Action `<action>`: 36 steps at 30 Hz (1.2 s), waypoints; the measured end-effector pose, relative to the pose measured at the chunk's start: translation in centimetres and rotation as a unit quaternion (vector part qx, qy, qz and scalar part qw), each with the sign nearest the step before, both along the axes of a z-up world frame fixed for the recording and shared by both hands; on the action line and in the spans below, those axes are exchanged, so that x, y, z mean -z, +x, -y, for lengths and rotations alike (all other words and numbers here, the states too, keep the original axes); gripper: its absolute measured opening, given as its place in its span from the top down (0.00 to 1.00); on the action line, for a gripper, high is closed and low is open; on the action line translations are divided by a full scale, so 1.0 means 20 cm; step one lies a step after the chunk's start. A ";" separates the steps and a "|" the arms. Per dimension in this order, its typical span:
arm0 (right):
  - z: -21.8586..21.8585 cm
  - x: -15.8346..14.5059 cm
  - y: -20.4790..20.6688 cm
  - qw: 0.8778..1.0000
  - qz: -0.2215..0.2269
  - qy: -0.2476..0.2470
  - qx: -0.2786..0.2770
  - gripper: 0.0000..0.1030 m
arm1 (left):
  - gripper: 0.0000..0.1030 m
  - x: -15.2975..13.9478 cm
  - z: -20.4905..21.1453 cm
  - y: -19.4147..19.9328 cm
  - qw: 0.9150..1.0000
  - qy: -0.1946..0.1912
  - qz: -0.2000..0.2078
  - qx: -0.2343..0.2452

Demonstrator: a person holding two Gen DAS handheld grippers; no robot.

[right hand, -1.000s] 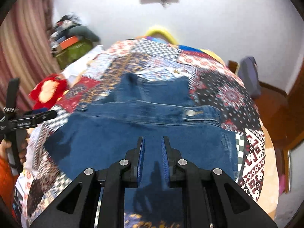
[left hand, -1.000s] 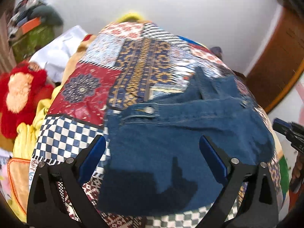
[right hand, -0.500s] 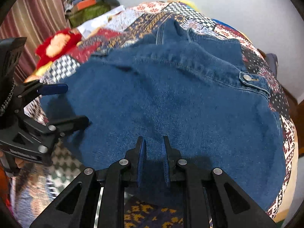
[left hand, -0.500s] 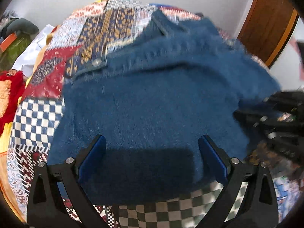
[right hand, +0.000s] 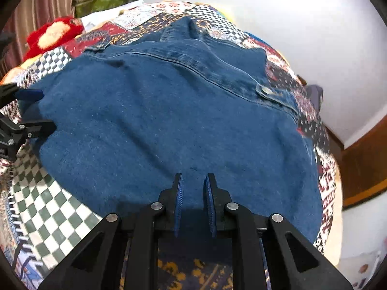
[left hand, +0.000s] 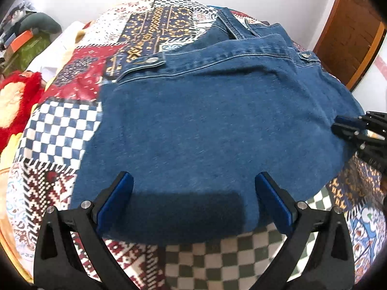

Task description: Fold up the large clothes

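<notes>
Both grippers dropped closer to denim garment (left hand: 205, 120) spread flat on patchwork bedspread (left hand: 60, 125) versus a second ago. Left gripper (left hand: 193, 205) jaws wide, empty, over near hem. Right gripper (right hand: 193, 205) jaws nearly together, nothing between. Likely about to grab hem.

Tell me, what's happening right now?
Left gripper open, right gripper shut, both above near hem. Denim jacket flat on patchwork bedspread. Nothing in the way.
</notes>
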State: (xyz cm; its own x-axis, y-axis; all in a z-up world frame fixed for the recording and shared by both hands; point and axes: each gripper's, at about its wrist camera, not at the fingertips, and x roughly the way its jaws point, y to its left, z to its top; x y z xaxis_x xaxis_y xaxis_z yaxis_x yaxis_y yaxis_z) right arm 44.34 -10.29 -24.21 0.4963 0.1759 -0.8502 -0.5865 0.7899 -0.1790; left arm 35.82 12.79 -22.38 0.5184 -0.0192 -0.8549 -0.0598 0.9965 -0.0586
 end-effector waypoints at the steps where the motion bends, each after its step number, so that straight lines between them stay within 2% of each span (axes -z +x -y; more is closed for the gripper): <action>1: 0.03 -0.01 0.00 1.000 -0.008 0.010 0.007 0.87 | 0.00 0.00 -0.01 -0.02 1.000 0.014 -0.001 -0.006; 2: 0.06 -0.02 0.01 1.000 -0.010 0.012 0.019 0.87 | 0.00 -0.01 -0.02 -0.04 1.000 0.023 -0.002 -0.010; 4: 0.14 -0.02 0.02 0.999 -0.003 -0.005 0.044 0.87 | 0.00 -0.01 -0.05 -0.07 1.000 0.015 -0.005 -0.018; 9: 0.33 -0.08 0.02 0.996 -0.033 0.054 0.064 0.87 | 0.00 0.02 -0.17 -0.15 0.998 -0.023 -0.018 -0.056; 12: 0.41 -0.11 -0.01 0.995 -0.002 0.031 0.099 0.87 | 0.00 0.02 -0.17 -0.19 0.998 0.007 -0.021 -0.062; 16: 0.51 -0.12 -0.03 0.991 -0.020 0.063 0.117 0.87 | 0.00 0.03 -0.22 -0.24 0.995 0.026 -0.033 -0.085; 19: 0.55 -0.13 -0.03 0.989 -0.003 0.038 0.140 0.87 | 0.00 0.04 -0.30 -0.30 0.991 0.037 -0.042 -0.118; 24: 0.67 -0.10 -0.04 0.981 -0.001 -0.022 0.195 0.87 | 0.00 0.01 -0.45 -0.39 0.985 0.002 -0.036 -0.171; 28: 0.73 -0.15 -0.07 0.980 -0.011 0.014 0.197 0.87 | 0.00 -0.07 -0.47 -0.44 0.983 -0.050 -0.009 -0.178; 35: 0.58 -0.32 -0.10 0.985 0.033 0.051 0.164 0.87 | 0.00 -0.14 -0.35 -0.39 0.975 -0.135 0.019 -0.173; 36: 0.54 -0.35 -0.10 0.985 0.040 0.061 0.154 0.87 | 0.00 -0.13 -0.33 -0.38 0.973 -0.156 0.018 -0.170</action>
State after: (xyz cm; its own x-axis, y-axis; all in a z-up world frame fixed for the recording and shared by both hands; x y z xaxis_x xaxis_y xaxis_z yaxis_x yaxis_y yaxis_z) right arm 42.25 -21.05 -17.19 0.6071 0.1046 -0.7877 -0.3025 0.9471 -0.1074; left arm 28.29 19.38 -19.87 0.5701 -0.0966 -0.8159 -0.3757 0.8525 -0.3635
